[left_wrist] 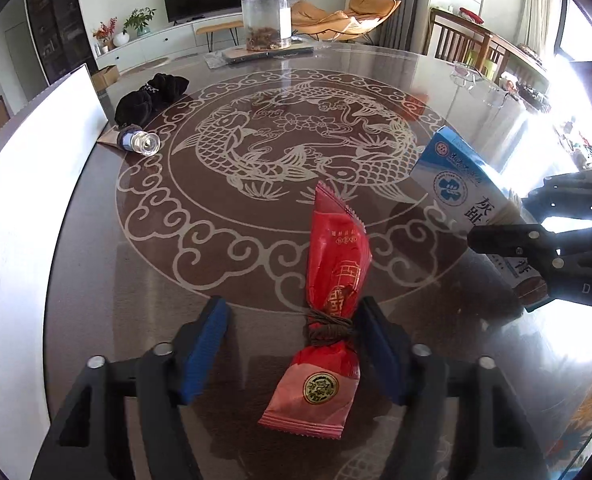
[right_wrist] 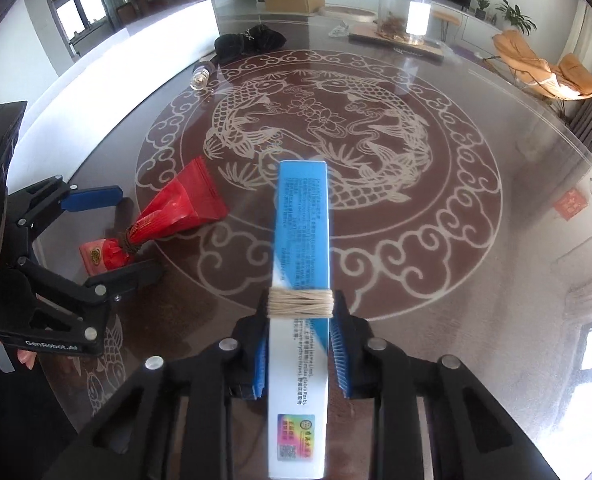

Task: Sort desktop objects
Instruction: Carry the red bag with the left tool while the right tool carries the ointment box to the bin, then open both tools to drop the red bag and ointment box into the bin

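A red snack packet, tied with brown cord at its waist, lies on the glass table between the fingers of my left gripper. The jaws are open and stand on either side of the cord, and the right pad is close to it. The packet and left gripper also show in the right wrist view. My right gripper is shut on a blue and white box wrapped with pale twine, held tilted above the table. The box shows at the right of the left wrist view.
A small glass bottle lies on its side at the left beside a black cloth pouch. A clear cylinder jar stands on a board at the far edge. A white board lines the table's left side.
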A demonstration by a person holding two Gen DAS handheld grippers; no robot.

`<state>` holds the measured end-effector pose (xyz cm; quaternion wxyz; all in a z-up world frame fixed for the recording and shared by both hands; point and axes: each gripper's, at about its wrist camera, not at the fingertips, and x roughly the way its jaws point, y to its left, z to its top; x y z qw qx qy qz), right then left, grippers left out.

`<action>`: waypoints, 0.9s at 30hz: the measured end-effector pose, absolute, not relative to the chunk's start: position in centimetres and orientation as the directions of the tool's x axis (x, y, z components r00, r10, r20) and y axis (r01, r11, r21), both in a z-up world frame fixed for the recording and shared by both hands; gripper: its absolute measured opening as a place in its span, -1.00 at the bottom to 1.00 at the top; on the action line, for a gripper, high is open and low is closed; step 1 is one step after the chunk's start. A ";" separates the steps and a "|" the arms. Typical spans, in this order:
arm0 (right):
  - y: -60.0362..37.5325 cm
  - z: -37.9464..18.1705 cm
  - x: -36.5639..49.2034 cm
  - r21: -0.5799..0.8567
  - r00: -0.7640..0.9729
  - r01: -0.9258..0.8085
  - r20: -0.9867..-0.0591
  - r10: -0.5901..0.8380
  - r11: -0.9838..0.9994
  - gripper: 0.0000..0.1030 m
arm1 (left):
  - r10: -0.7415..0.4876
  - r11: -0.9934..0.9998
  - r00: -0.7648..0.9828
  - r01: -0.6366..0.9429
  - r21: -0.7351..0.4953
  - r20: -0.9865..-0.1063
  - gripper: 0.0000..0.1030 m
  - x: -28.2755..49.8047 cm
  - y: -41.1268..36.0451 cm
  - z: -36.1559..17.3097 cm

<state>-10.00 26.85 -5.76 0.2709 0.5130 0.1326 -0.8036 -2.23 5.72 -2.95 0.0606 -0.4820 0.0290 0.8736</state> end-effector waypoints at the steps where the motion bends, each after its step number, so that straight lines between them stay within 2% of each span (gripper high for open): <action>1: 27.4 -5.2 -9.6 0.080 -0.331 0.565 -0.890 -0.314 -0.821 -0.47 | 0.108 -0.990 -0.516 -0.133 -0.045 -0.850 -0.65 -2.2 5.5 -2.8; 3: 28.5 -3.8 -8.8 0.107 -0.339 0.553 -0.877 -0.341 -0.826 -0.47 | 0.179 -0.983 -0.522 -0.120 -0.136 -0.834 -0.65 -1.6 4.6 -2.1; 7: 30.1 -0.8 -7.8 0.166 -0.354 0.539 -0.845 -0.401 -0.826 -0.47 | 0.178 -0.984 -0.598 -0.083 -0.160 -0.782 -0.65 1.0 2.6 1.2; 11: 28.4 2.4 -7.9 0.208 -0.350 0.578 -0.810 -0.470 -0.789 -0.47 | 0.150 -0.982 -0.693 -0.024 -0.186 -0.705 -0.65 4.2 -1.0 6.9; 15: 21.6 6.2 -8.5 0.233 -0.311 0.684 -0.764 -0.565 -0.691 -0.47 | 0.052 -0.973 -0.753 0.110 -0.204 -0.656 -0.65 7.0 -8.5 11.9; 18: 13.9 8.8 -8.2 0.269 -0.243 0.767 -0.718 -0.653 -0.582 -0.47 | -0.089 -0.952 -0.731 0.261 -0.157 -0.677 -0.65 8.3 -15.4 13.2; 22: 2.8 10.8 -6.0 0.343 -0.108 0.841 -0.651 -0.751 -0.418 -0.47 | -0.196 -0.898 -0.632 0.424 -0.122 -0.750 -0.65 9.7 -23.3 11.4; 27: -7.2 8.6 -2.2 0.412 0.046 0.867 -0.626 -0.778 -0.281 -0.45 | -0.271 -0.825 -0.495 0.562 -0.067 -0.825 -0.61 10.4 -29.2 7.7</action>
